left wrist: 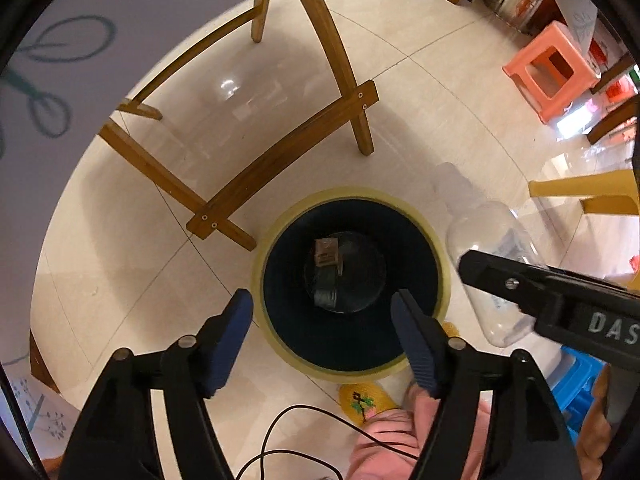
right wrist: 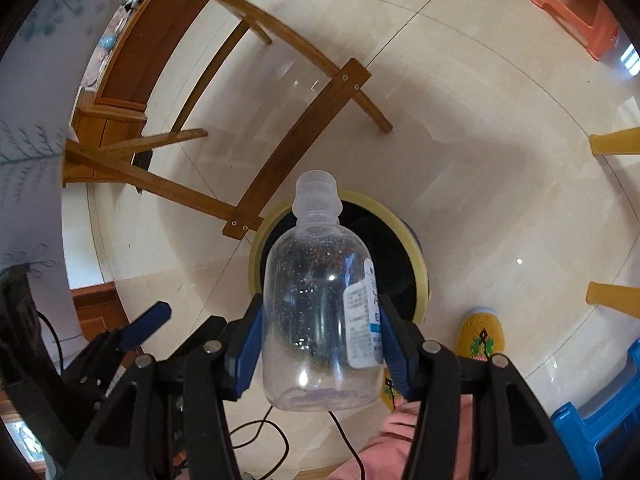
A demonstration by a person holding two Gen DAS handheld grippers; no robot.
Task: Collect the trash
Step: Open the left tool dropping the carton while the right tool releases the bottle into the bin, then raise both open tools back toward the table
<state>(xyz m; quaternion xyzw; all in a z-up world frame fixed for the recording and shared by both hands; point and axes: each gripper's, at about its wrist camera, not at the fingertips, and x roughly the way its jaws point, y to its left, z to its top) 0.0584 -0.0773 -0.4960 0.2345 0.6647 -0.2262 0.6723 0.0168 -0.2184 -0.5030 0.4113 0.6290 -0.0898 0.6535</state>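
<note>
Clear plastic bottle (right wrist: 320, 304) is clamped in my right gripper (right wrist: 320, 340), both blue pads flat on its lower body, cap pointing away from me toward 12 o'clock; empty but for droplets inside, label turned to the 3 o'clock pad. It hangs above the floor at the near edge of the bin (right wrist: 412, 256), whose yellow rim shows just behind its shoulder; not yet over the dark mouth, as I judge it.

My left gripper (left wrist: 322, 312) points straight down over the bin, jaws apart, nothing between them; a small brown carton (left wrist: 328, 253) lies at the bottom.

To do this well: carry the bottle toward 12 o'clock until the whole body sits inside the rim, then let go; released now it could strike the rim and roll. Move the left tongs aside first. Wooden chair frame (right wrist: 296, 152) stands at 11 o'clock; my yellow slipper (right wrist: 482, 334) at 4 o'clock.
</note>
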